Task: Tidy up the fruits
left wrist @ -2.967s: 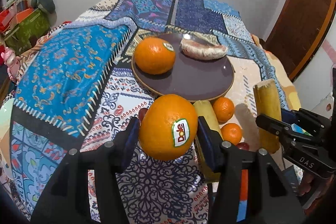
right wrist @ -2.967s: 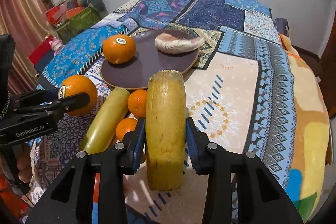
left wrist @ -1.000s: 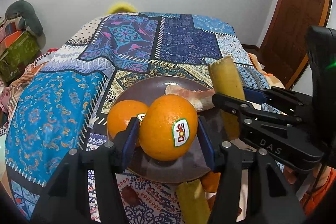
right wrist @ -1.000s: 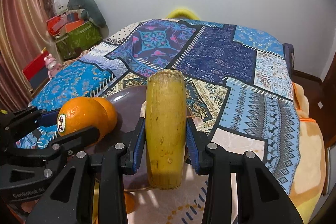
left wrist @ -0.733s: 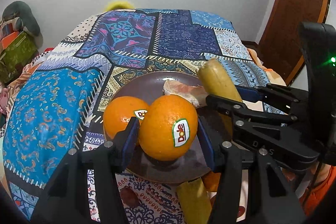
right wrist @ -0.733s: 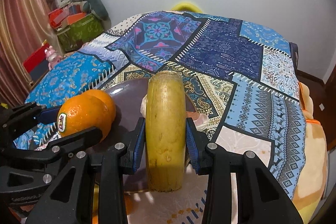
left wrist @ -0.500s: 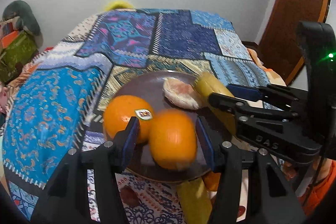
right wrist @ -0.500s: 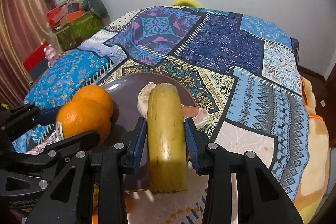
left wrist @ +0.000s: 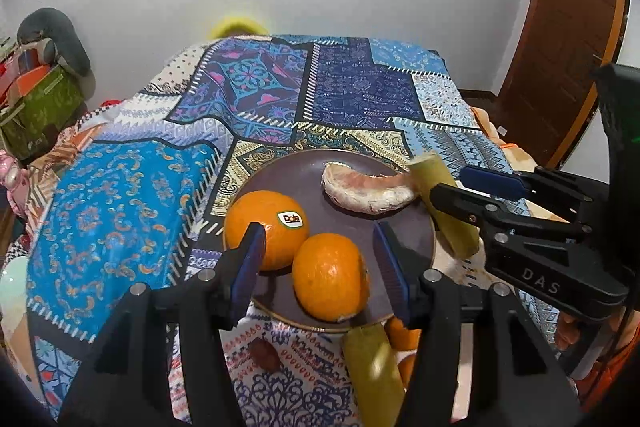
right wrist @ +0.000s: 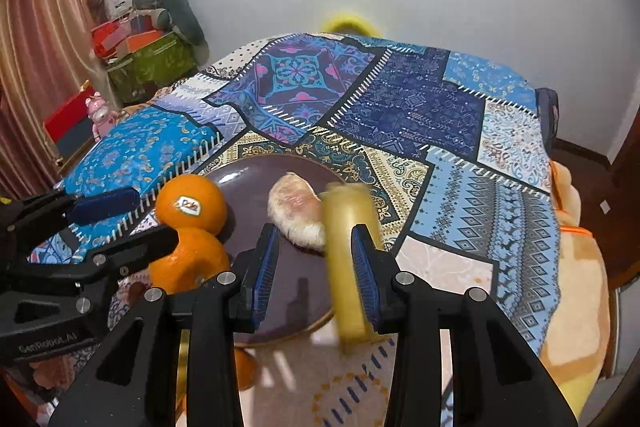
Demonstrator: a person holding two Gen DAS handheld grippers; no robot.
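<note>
**Fruit onto the plate: release in hand**

We log the dark plate (left wrist: 280, 171) as landmark. Left gripper (left wrist: 320, 263): parted, empty, orange (left wrist: 330, 277) resting on the plate's near edge between its pads. Right gripper (right wrist: 314, 267): slack; blurred yellow stalk (right wrist: 348, 259) apparently slipping at the plate's right rim. We advise withdrawing straight. Only the left view shows fruit below the plate.

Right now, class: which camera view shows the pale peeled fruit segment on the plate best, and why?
The left wrist view: the peeled segment lies whole and unobstructed on the dark plate, its curve clear. In the right wrist view the segment is partly hidden behind the blurred yellow fruit piece and a gripper finger.
</note>
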